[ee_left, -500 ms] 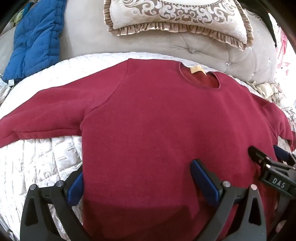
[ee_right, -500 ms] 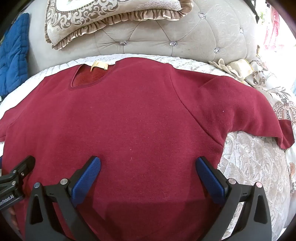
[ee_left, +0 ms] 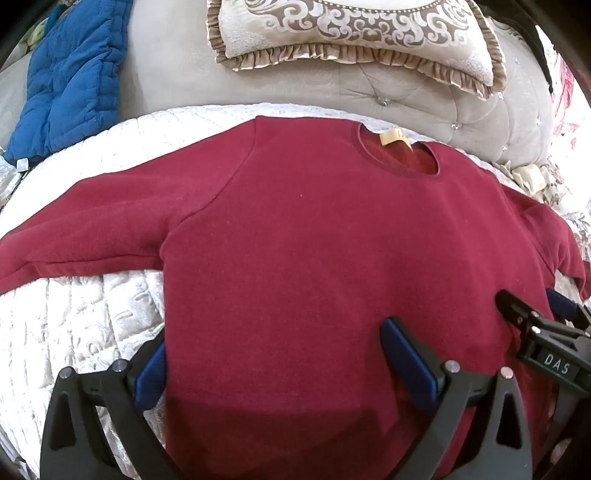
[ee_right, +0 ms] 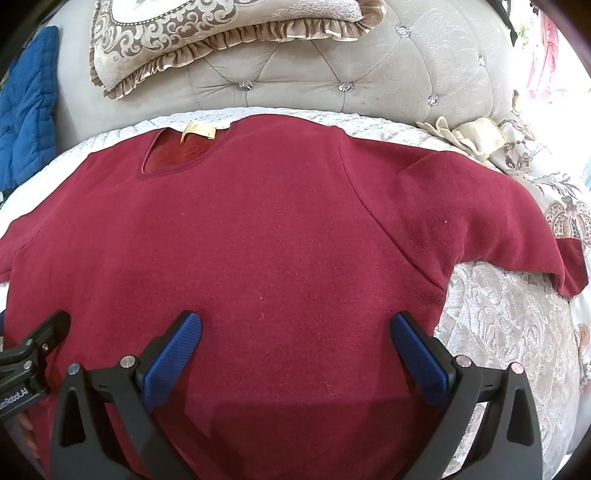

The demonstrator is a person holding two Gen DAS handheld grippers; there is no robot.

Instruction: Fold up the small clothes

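A dark red long-sleeved sweater (ee_left: 314,240) (ee_right: 258,221) lies face up and flat on the bed, sleeves spread out to both sides, its neck with a tan label toward the headboard. My left gripper (ee_left: 274,330) hangs open over the sweater's lower left part, its left pad at the side hem. My right gripper (ee_right: 295,317) is open over the lower right part, nothing pinched between its blue pads. Each gripper shows at the edge of the other's view: the right gripper (ee_left: 532,299), and a finger of the left one (ee_right: 48,332).
The white quilted bed cover (ee_left: 74,317) (ee_right: 498,332) lies under the sweater. Behind it a tufted grey headboard (ee_left: 424,99) (ee_right: 369,66) holds a frilled pillow (ee_left: 351,33) (ee_right: 207,37). A blue padded cloth (ee_left: 70,81) (ee_right: 26,110) leans at the left, a beige cloth (ee_right: 465,136) lies at the right.
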